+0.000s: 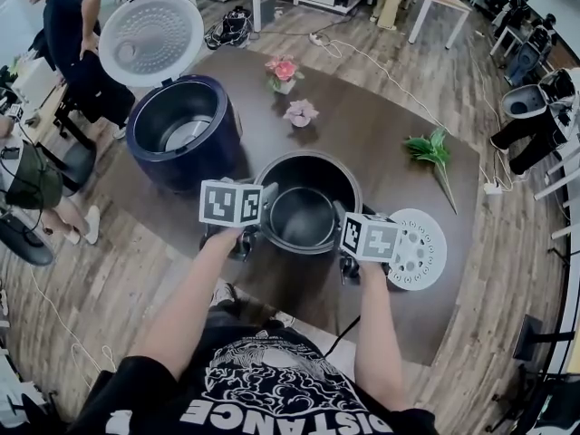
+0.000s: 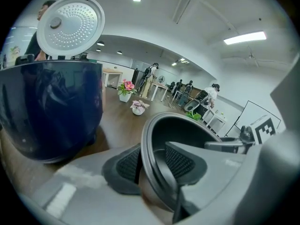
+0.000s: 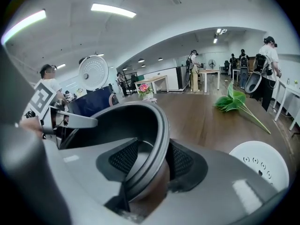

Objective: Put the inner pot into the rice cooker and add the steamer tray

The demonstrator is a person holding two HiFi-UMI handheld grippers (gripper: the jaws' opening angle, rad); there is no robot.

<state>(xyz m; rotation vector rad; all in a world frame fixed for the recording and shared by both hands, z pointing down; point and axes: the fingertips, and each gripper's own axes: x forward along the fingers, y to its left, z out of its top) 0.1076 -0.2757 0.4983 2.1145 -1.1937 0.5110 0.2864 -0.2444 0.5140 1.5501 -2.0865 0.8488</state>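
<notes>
The dark inner pot stands empty on the brown table, in front of me. My left gripper straddles the pot's left rim. Its outer pad touches the lip and a thin gap shows at the inner pad. My right gripper sits on the opposite rim, both pads against it. The navy rice cooker stands behind and to the left, lid raised and cavity empty. The white perforated steamer tray lies flat just right of the pot.
Two small flower pots stand behind the inner pot. A green leafy sprig lies at the right. A person stands beyond the cooker at the far left. The table's near edge runs just below my grippers.
</notes>
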